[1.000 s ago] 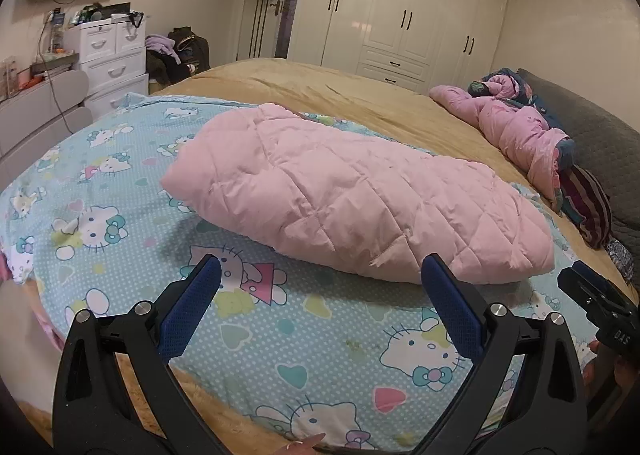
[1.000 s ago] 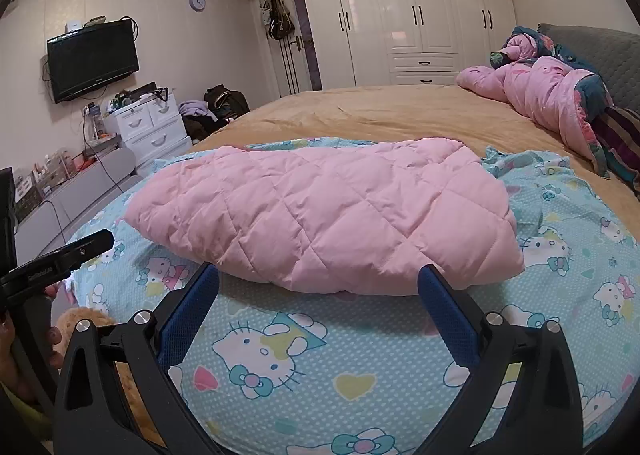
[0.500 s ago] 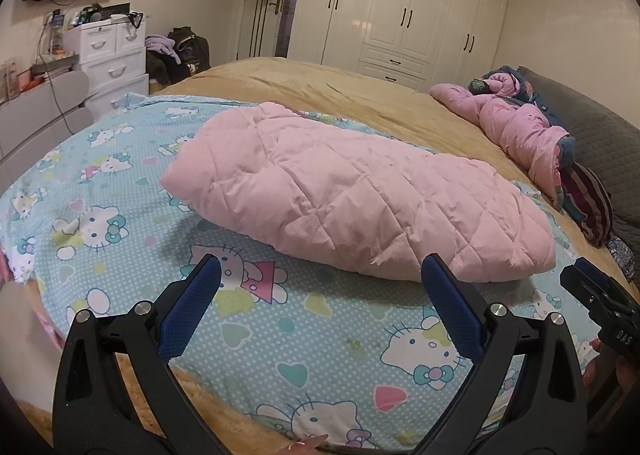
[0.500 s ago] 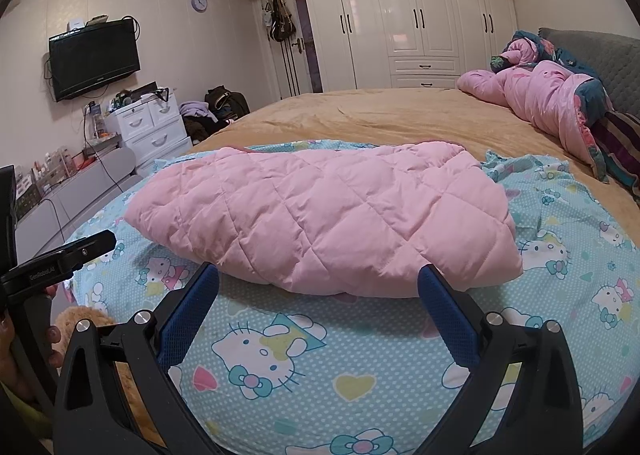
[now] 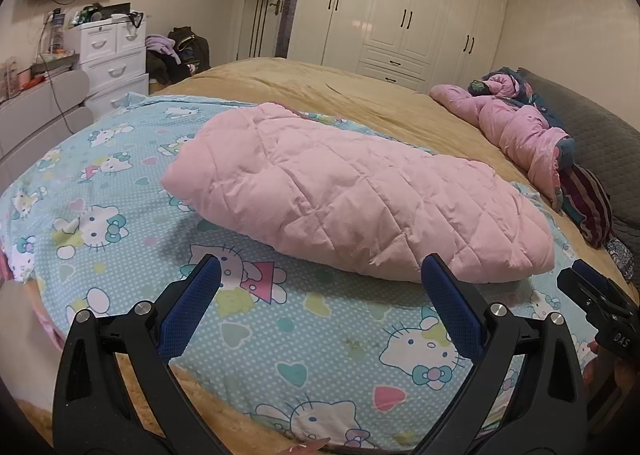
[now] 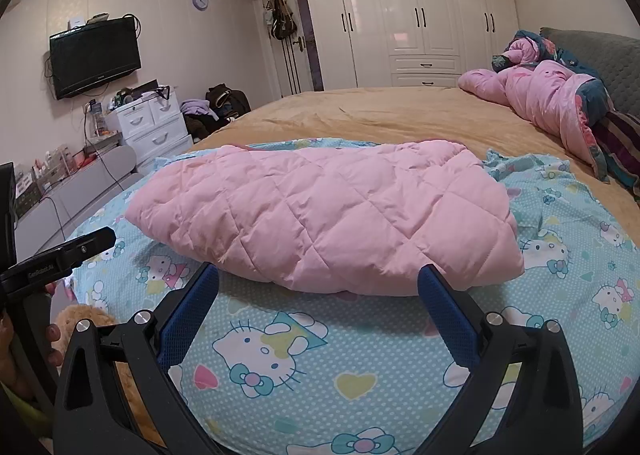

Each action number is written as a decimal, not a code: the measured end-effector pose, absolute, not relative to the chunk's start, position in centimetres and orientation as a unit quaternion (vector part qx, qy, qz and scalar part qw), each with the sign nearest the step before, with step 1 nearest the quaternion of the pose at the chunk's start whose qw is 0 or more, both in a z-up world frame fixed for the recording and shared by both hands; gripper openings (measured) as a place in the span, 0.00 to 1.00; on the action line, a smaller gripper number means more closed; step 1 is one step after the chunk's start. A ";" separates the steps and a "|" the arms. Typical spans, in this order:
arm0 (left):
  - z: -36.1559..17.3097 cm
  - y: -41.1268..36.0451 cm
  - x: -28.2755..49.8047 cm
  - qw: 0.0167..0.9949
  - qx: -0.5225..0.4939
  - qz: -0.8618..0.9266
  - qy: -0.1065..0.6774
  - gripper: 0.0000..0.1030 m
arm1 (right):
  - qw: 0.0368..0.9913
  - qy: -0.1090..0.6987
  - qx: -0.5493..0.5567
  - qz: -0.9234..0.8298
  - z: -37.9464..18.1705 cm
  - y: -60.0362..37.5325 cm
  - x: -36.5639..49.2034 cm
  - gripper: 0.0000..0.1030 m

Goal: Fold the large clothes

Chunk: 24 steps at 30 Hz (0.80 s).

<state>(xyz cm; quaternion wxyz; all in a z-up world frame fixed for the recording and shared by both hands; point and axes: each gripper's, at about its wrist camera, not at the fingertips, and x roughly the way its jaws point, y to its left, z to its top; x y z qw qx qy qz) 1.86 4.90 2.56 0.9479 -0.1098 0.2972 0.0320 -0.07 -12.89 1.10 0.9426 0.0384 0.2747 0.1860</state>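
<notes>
A pink quilted puffy garment [image 5: 352, 199] lies folded into a long bundle on a light blue cartoon-cat sheet [image 5: 120, 191] on the bed; it also shows in the right wrist view [image 6: 332, 219]. My left gripper [image 5: 320, 275] is open and empty, held just short of the bundle's near edge. My right gripper [image 6: 320, 279] is open and empty, also just in front of the bundle, above the sheet [image 6: 320, 367]. Each gripper's body shows at the edge of the other's view.
A tan blanket [image 5: 360, 95] covers the far bed. A heap of pink and dark bedding [image 5: 528, 127] lies at the right by a grey headboard [image 5: 600, 143]. White drawers [image 5: 112, 55], a wall TV [image 6: 96, 55] and wardrobes [image 6: 420, 15] stand beyond.
Both views have shifted very slightly; the garment lies the same and both grippers stay open.
</notes>
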 end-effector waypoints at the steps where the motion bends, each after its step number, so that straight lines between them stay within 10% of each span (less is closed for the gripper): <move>1: 2.6 4.8 1.9 0.948 -0.110 0.032 0.297 0.91 | 0.942 0.276 0.039 0.186 1.1 -12.9 -0.1 0.96; 24: 1.3 6.0 2.2 0.938 -0.115 0.041 0.324 0.91 | 0.936 0.310 0.030 0.163 -0.4 -13.4 -0.3 0.96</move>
